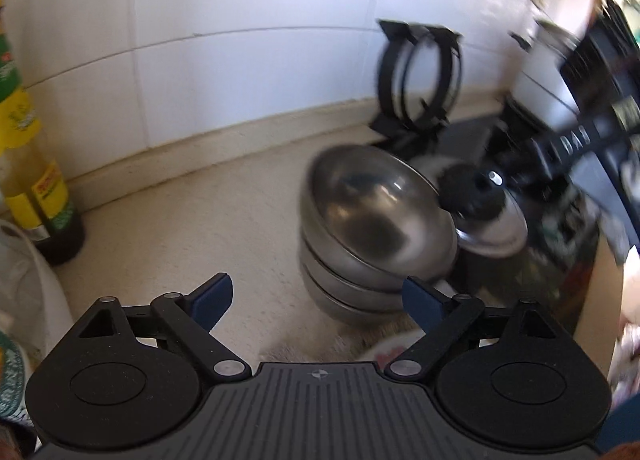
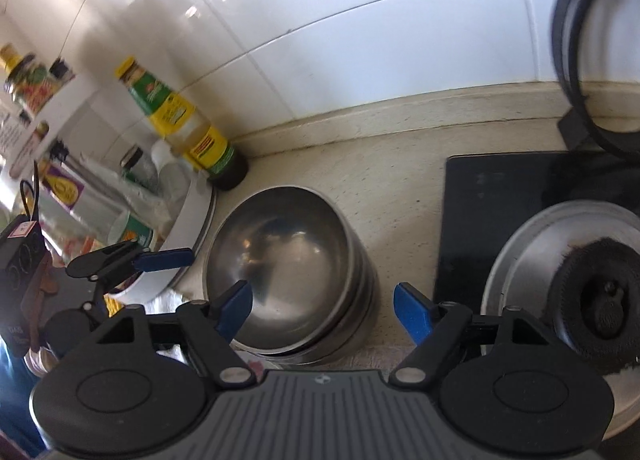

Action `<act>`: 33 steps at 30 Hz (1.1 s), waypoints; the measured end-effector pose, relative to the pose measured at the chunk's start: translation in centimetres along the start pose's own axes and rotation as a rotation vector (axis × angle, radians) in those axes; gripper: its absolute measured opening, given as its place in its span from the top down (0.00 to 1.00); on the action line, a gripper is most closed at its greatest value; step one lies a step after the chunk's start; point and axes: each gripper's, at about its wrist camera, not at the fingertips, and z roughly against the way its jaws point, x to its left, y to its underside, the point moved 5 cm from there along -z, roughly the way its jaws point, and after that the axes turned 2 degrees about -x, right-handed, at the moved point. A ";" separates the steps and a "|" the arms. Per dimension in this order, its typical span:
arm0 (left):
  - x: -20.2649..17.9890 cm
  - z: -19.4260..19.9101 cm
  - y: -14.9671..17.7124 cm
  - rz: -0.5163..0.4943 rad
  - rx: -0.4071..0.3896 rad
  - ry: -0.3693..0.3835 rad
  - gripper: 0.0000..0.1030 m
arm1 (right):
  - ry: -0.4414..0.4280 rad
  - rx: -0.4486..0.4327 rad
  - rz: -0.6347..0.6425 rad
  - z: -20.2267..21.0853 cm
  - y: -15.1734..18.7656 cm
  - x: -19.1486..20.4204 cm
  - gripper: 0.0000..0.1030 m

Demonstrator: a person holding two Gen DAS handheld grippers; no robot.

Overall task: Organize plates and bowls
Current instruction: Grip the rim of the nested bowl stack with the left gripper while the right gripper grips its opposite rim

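Observation:
A stack of several steel bowls (image 1: 376, 227) stands on the beige counter, nested one inside another. In the right wrist view the stack of bowls (image 2: 288, 272) lies directly under my right gripper (image 2: 324, 304), which is open, its left fingertip over the top bowl's rim. My left gripper (image 1: 318, 300) is open and empty, just short of the stack's base. From the right wrist view, the left gripper (image 2: 160, 256) appears beside a white dish (image 2: 192, 227) to the left of the bowls. A white patterned plate (image 1: 384, 348) peeks out below the stack.
A steel pot lid with a black knob (image 2: 560, 280) lies right of the bowls on a black glass hob (image 2: 500, 211). A black ring rack (image 1: 420, 79) leans on the tiled wall. A yellow-labelled bottle (image 2: 180, 119) and more bottles and bags crowd the left.

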 end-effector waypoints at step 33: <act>-2.1 -8.5 -0.6 -0.183 0.082 0.085 0.00 | -0.034 0.237 0.078 -9.0 -2.6 -1.1 0.13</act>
